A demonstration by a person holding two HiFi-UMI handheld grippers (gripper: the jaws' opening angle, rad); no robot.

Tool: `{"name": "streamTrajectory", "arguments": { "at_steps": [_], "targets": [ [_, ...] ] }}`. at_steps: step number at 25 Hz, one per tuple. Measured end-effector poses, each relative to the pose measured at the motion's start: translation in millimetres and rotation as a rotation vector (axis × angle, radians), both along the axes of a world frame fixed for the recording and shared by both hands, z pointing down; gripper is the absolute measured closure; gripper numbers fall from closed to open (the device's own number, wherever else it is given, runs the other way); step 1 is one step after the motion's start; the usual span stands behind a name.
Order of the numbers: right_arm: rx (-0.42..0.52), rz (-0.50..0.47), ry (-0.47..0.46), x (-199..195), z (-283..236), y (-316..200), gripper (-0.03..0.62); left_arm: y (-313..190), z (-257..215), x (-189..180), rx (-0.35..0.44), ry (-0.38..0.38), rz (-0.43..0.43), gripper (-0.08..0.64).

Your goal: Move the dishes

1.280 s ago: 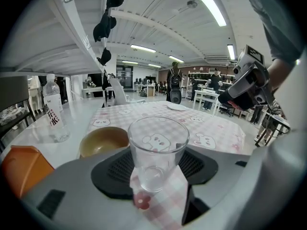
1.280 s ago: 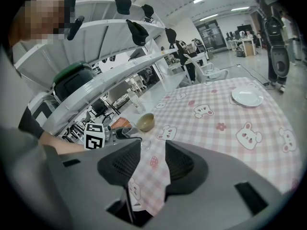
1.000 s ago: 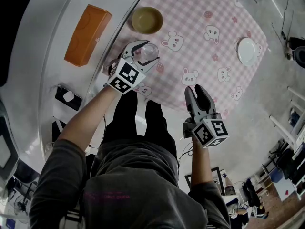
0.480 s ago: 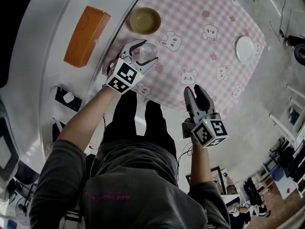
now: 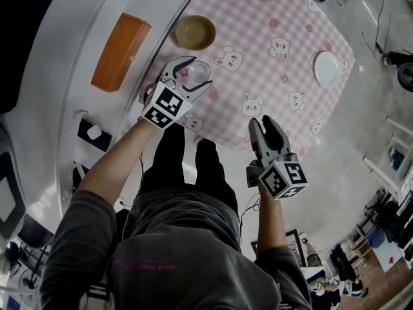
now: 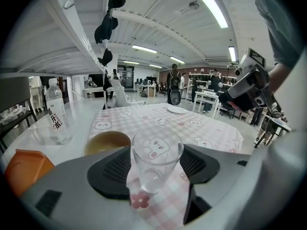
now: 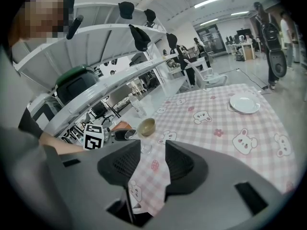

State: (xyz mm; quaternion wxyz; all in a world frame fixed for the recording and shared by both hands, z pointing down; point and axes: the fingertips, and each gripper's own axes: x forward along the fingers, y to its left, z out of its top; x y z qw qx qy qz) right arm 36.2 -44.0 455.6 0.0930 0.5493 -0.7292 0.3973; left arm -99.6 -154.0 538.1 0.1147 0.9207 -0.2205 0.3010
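Standing astride a clear drinking glass (image 6: 154, 162), my left gripper (image 5: 195, 74) has its jaws as wide as they go; they have just been opening, and the ribbed pads (image 6: 111, 169) seem to sit just off the glass walls at 9 and 3 o'clock, gripping nothing. The glass stands upright on the pink checked tablecloth (image 5: 271, 57), near the table's edge. Seen from the head view, a tan bowl (image 5: 195, 31) sits just beyond it at 12 o'clock, a white plate (image 5: 326, 68) lies well apart at 3 o'clock, and an orange box (image 5: 120, 50) rests on the white counter at 10 o'clock. My right gripper (image 5: 263, 124) hangs at 5 o'clock from the glass, off the table's edge, its jaws a narrow gap apart with nothing between them.

I judge the glass light, rigid and breakable, with smooth, slightly tapering walls that could slide up out of a loose pinch. If it is to be lifted, the best hold looks to be the 2 opposite sides around mid-height, squeezed gently and kept upright. The bowl and plate look heavier and shallow; for those I would take the rim between the 2 pads rather than try to span them.
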Motion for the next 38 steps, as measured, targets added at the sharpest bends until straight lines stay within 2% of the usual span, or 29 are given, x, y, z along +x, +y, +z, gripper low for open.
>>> {"name": "streamTrajectory", "arguments": {
  "at_steps": [16, 25, 38],
  "targets": [
    [0.057, 0.013, -0.013, 9.6, -29.1, 2.7, 0.43, 1.2, -49.3, 7.7, 0.057, 0.021, 0.008, 0.252],
    [0.11, 0.023, 0.007, 12.8, -45.6, 2.9, 0.43, 12.5, -92.0, 10.7, 0.105, 0.083, 0.011, 0.255],
    [0.181, 0.037, 0.023, 14.7, -81.3, -2.0, 0.431, 22.9, -156.2, 17.6, 0.171, 0.163, -0.001, 0.299]
  ]
}}
